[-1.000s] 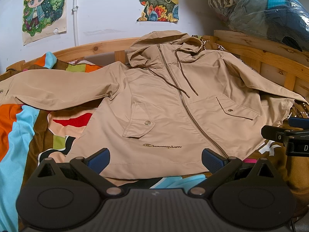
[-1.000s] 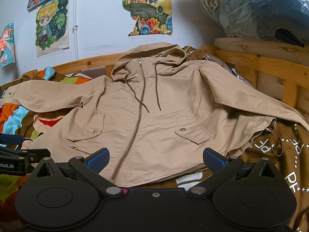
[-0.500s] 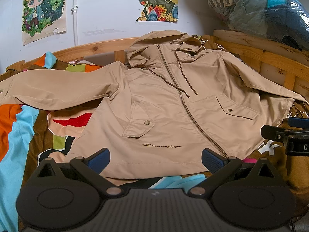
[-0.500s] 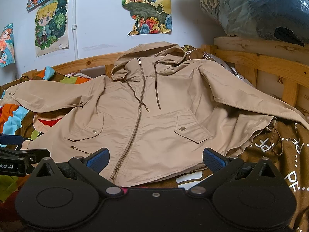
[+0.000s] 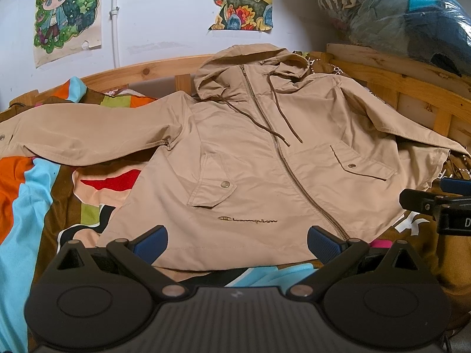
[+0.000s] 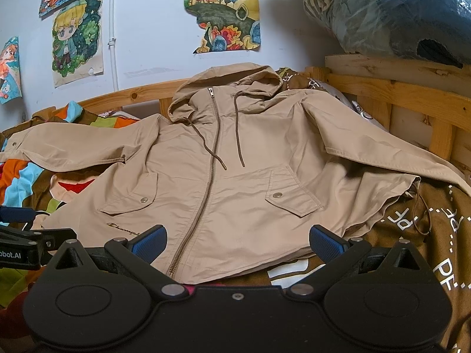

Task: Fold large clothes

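A tan hooded zip-up jacket (image 5: 265,158) lies spread front-up across the bed, zipped, hood (image 5: 250,70) toward the white wall and hem toward the cameras. Both sleeves are out: one stretches left over the multicoloured striped blanket (image 5: 26,194), the other runs right along the wooden bed rail (image 5: 412,88). Two brown drawstrings (image 6: 238,135) trail down the chest, and each flap pocket shows a metal snap.

The left gripper (image 5: 237,242) hovers at the hem with its blue-padded fingers (image 5: 148,242) spread wide apart, nothing between them. The right gripper (image 6: 238,242) sits just beside it over the same hem, jaws equally wide and empty, the zipper's lower end (image 6: 172,267) close to its left finger. A brown printed cloth (image 6: 426,250) lies under the jacket's right side. Cartoon posters (image 6: 78,38) hang on the wall, and a plastic-wrapped bundle of clothes (image 6: 397,8) sits upper right.
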